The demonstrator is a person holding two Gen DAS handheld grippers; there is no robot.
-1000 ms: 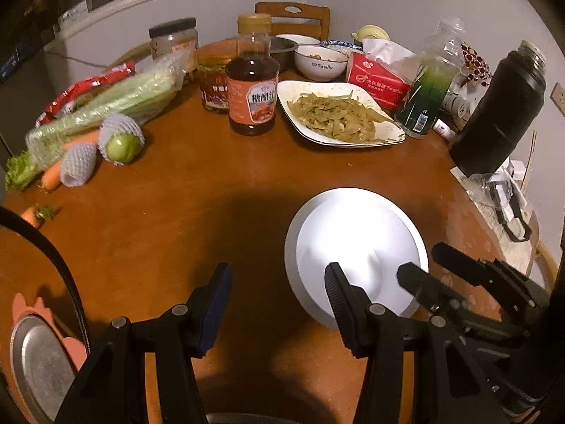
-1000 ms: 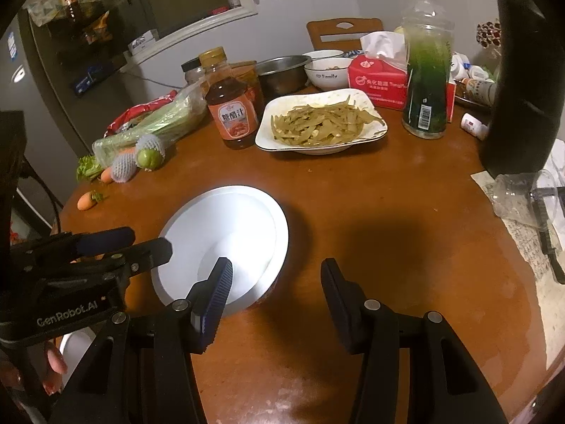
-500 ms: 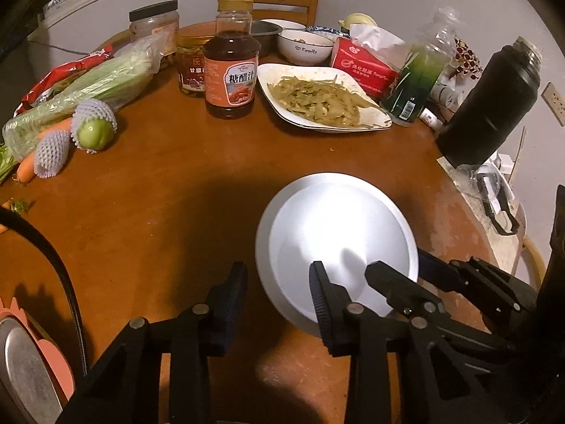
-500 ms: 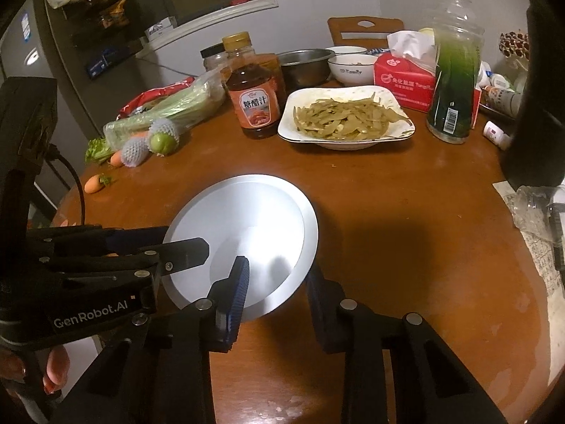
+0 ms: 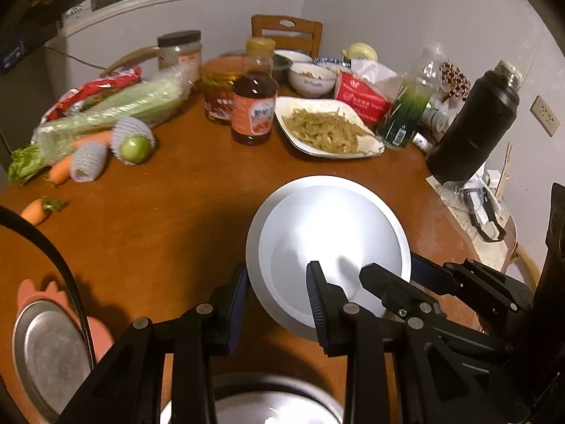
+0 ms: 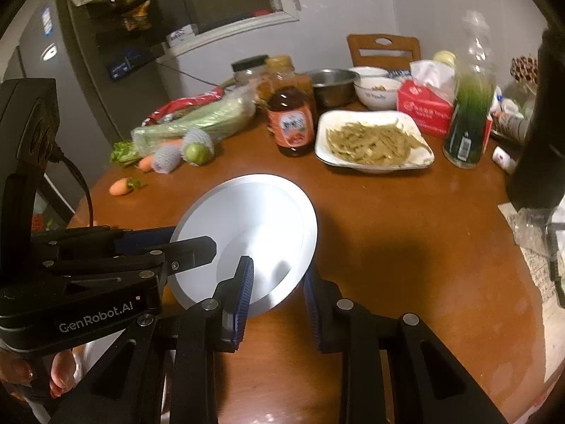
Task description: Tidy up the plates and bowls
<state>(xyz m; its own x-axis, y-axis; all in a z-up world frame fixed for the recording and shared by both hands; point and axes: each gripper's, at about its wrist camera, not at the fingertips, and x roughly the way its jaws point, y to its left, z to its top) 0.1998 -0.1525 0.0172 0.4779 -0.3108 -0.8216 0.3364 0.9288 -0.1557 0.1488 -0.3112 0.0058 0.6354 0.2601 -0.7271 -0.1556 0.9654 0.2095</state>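
Both grippers have closed in on the white plate: the left gripper and right gripper each straddle its rim narrowly, above the table's near edge.

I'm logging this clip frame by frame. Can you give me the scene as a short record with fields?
held item: white plate, lifted and tilted above the table
left gripper: jaws astride the plate's near rim
right gripper: jaws astride the opposite rim
behind plate: dish of green beans, sauce bottle
left side of table: celery, carrots
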